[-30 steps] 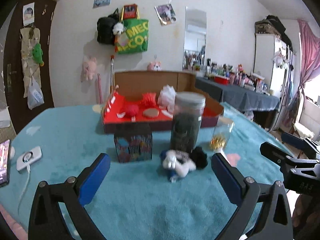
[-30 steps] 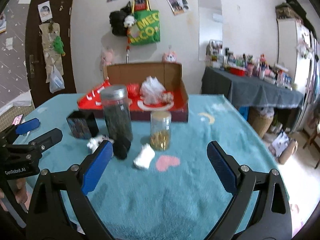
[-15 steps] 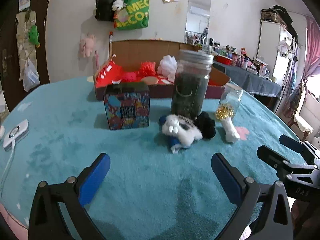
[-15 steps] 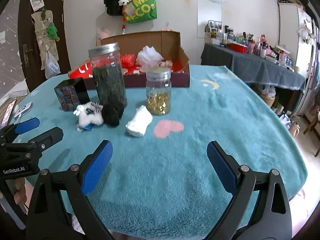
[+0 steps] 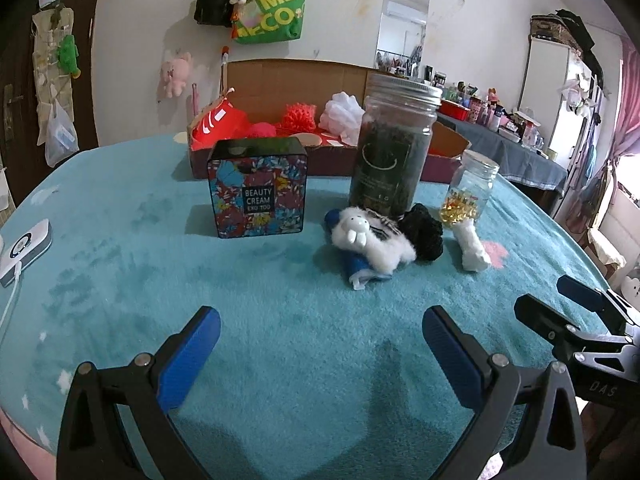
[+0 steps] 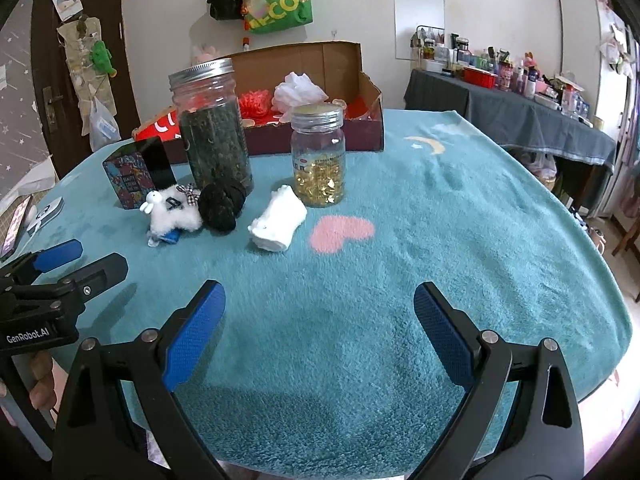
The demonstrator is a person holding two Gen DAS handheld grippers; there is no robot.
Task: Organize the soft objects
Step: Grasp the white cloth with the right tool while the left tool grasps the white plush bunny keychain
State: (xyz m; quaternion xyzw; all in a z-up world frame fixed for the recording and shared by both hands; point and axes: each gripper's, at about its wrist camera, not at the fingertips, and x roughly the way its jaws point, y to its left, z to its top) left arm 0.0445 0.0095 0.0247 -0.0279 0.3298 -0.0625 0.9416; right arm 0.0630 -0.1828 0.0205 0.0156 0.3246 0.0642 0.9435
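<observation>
Both jaws gape empty; cardboard box (image 6: 308,116) at the table's (image 6: 440,240) far edge holds red and white puffs.

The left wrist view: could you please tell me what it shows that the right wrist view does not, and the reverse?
Only the left wrist view shows the box's BEAUTY CREAM label and the pink curtain. Only the right shows the moon print and a hand under the left gripper. Both show the white plush toy, black soft ball, white roll and two jars.

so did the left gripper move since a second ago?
Yes. The left gripper came forward, toward the floral box and tall dark jar, which now loom larger.
</observation>
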